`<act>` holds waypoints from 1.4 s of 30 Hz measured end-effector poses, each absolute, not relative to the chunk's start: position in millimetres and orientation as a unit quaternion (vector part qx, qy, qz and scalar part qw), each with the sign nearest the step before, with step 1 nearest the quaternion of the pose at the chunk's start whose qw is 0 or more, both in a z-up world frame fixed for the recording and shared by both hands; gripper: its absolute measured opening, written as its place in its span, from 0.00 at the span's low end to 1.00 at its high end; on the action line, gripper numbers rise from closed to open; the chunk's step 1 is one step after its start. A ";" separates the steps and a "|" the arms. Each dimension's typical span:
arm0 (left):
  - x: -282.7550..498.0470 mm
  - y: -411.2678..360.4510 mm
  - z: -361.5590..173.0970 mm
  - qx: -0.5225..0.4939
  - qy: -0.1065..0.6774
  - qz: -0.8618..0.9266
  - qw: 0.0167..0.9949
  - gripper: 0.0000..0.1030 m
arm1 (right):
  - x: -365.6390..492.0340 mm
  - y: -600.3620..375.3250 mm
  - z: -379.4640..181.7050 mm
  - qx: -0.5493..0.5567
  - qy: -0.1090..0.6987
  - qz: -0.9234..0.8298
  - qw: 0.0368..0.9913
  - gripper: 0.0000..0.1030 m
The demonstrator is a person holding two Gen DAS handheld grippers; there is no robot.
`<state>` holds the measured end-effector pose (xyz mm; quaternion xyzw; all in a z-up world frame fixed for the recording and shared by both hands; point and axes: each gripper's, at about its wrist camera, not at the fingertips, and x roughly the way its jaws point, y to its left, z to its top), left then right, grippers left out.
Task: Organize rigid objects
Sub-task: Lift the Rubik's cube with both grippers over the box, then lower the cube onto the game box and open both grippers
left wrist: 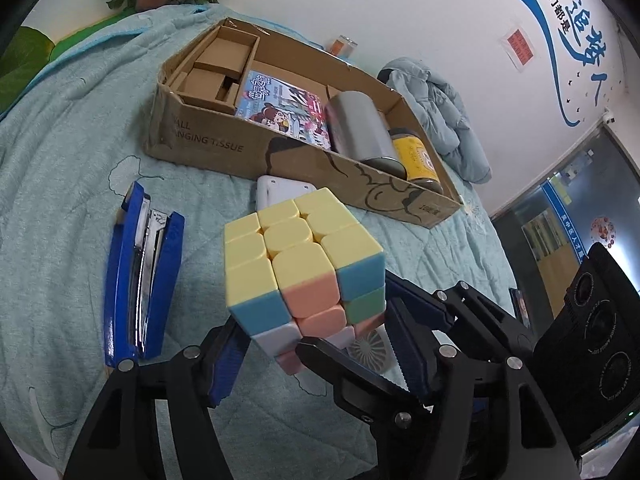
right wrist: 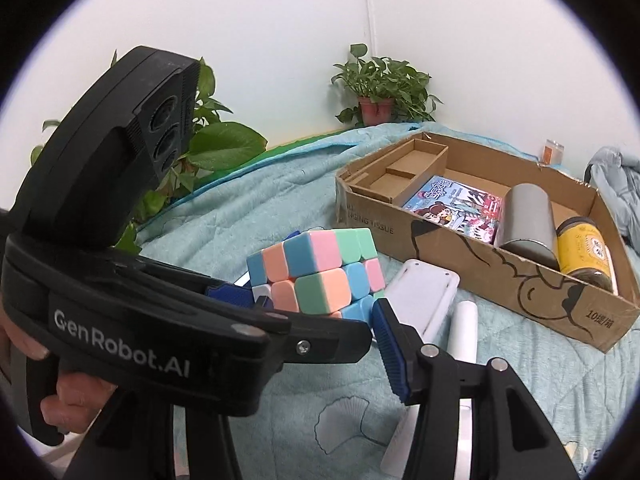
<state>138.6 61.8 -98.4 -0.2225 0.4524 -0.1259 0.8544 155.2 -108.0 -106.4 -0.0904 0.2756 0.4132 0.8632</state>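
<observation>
A pastel puzzle cube (left wrist: pixel 296 256) hangs tilted just above the teal bedspread. My left gripper (left wrist: pixel 316 312) is shut on its lower part, a blue pad against each side. In the right wrist view the same cube (right wrist: pixel 320 268) sits at the tips of my right gripper (right wrist: pixel 300 300), whose blue pads press its bottom corners. A finger of the right gripper (left wrist: pixel 352 364) crosses under the cube in the left wrist view. The left gripper's body (right wrist: pixel 160 320), held by a hand, fills the left of the right wrist view.
An open cardboard box (left wrist: pixel 208 140) beyond the cube holds a picture book (left wrist: pixel 288 112), a silver cylinder (left wrist: pixel 360 128) and a yellow jar (left wrist: pixel 420 160). A blue stapler (left wrist: pixel 140 280) lies left. A white device (right wrist: pixel 424 292), a white tube (right wrist: pixel 464 332) and a small fan (left wrist: pixel 370 354) lie below.
</observation>
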 end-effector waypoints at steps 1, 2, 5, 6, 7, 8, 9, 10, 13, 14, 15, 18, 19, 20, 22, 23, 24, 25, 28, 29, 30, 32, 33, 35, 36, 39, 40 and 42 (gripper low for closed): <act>140.1 61.8 -96.5 -0.219 0.451 -0.123 0.857 0.62 | 156.8 -108.0 -106.5 -0.088 0.276 0.414 0.863 0.49; 142.1 61.7 -95.2 -0.214 0.449 -0.122 0.859 0.62 | 157.9 -108.3 -105.3 -0.087 0.276 0.414 0.863 0.49; 148.9 60.4 -84.3 -0.198 0.439 -0.115 0.869 0.62 | 164.1 -107.9 -99.6 -0.080 0.272 0.416 0.864 0.49; 150.5 61.3 -79.9 -0.192 0.435 -0.114 0.873 0.62 | 168.5 -107.1 -97.2 -0.075 0.276 0.418 0.862 0.49; 152.3 61.7 -75.6 -0.185 0.432 -0.114 0.875 0.62 | 172.2 -106.0 -94.7 -0.071 0.278 0.419 0.861 0.49; 156.4 62.8 -69.5 -0.178 0.430 -0.114 0.878 0.61 | 174.2 -104.3 -91.7 -0.074 0.271 0.419 0.863 0.49; 159.9 63.4 -64.1 -0.171 0.426 -0.113 0.881 0.60 | 175.6 -103.1 -88.6 -0.077 0.264 0.419 0.865 0.49; 164.1 62.7 -58.3 -0.161 0.422 -0.111 0.885 0.60 | 178.5 -102.1 -85.5 -0.077 0.261 0.419 0.866 0.49; 181.7 64.2 -36.3 -0.134 0.401 -0.107 0.900 0.60 | 193.9 -99.7 -74.1 -0.066 0.251 0.422 0.869 0.49; 188.2 65.2 -31.5 -0.132 0.398 -0.108 0.901 0.60 | 200.4 -99.2 -69.1 -0.065 0.244 0.422 0.871 0.49; 194.6 65.7 -27.1 -0.127 0.395 -0.109 0.903 0.60 | 205.5 -98.0 -65.6 -0.066 0.240 0.421 0.872 0.49; 216.7 64.2 -12.7 -0.100 0.378 -0.104 0.914 0.59 | 224.5 -95.6 -56.5 -0.062 0.230 0.418 0.877 0.49; 223.6 64.4 -10.6 -0.095 0.375 -0.104 0.916 0.59 | 232.2 -95.3 -54.7 -0.057 0.227 0.420 0.877 0.49; 234.2 65.2 -9.8 -0.091 0.375 -0.103 0.917 0.59 | 241.2 -95.1 -53.9 -0.050 0.228 0.420 0.877 0.49; 251.7 67.0 -11.1 -0.088 0.378 -0.106 0.916 0.59 | 257.9 -92.9 -54.9 -0.041 0.235 0.418 0.877 0.49; 260.9 68.4 -12.8 -0.087 0.381 -0.108 0.914 0.59 | 263.7 -92.4 -55.8 -0.040 0.236 0.416 0.877 0.49; 270.5 69.7 -15.3 -0.087 0.385 -0.107 0.912 0.59 | 270.1 -91.1 -57.2 -0.040 0.239 0.415 0.877 0.49; 278.6 70.1 -18.0 -0.084 0.388 -0.107 0.912 0.59 | 276.8 -89.9 -59.3 -0.039 0.245 0.415 0.875 0.49; 306.7 69.9 -34.7 -0.072 0.404 -0.104 0.906 0.59 | 302.2 -85.1 -70.2 -0.032 0.278 0.415 0.866 0.49; 316.1 70.6 -42.6 -0.072 0.412 -0.104 0.903 0.59 | 308.3 -84.0 -74.2 -0.030 0.289 0.414 0.863 0.49; 321.9 71.0 -49.6 -0.071 0.418 -0.104 0.900 0.59 | 315.9 -82.6 -80.6 -0.027 0.302 0.411 0.859 0.49; 333.5 70.8 -65.7 -0.068 0.434 -0.104 0.892 0.59 | 325.9 -80.0 -91.0 -0.028 0.324 0.408 0.853 0.49; 339.7 71.6 -75.4 -0.069 0.445 -0.106 0.886 0.59 | 328.7 -78.6 -95.2 -0.032 0.333 0.406 0.851 0.49; 345.2 73.1 -87.6 -0.073 0.459 -0.109 0.879 0.58 | 333.5 -75.3 -105.7 -0.040 0.358 0.400 0.843 0.49; 345.0 71.4 -90.5 -0.069 0.457 -0.111 0.880 0.58 | 335.1 -74.5 -109.6 -0.041 0.367 0.399 0.839 0.49; 346.5 76.0 -90.2 -0.083 0.456 -0.119 0.878 0.58 | 336.3 -76.3 -111.6 -0.039 0.377 0.403 0.833 0.49; 346.5 78.7 -89.1 -0.092 0.456 -0.123 0.877 0.57 | 337.0 -77.1 -110.9 -0.038 0.379 0.403 0.832 0.48; 345.2 85.2 -84.8 -0.105 0.450 -0.131 0.877 0.57 | 338.7 -78.9 -109.4 -0.037 0.382 0.400 0.832 0.46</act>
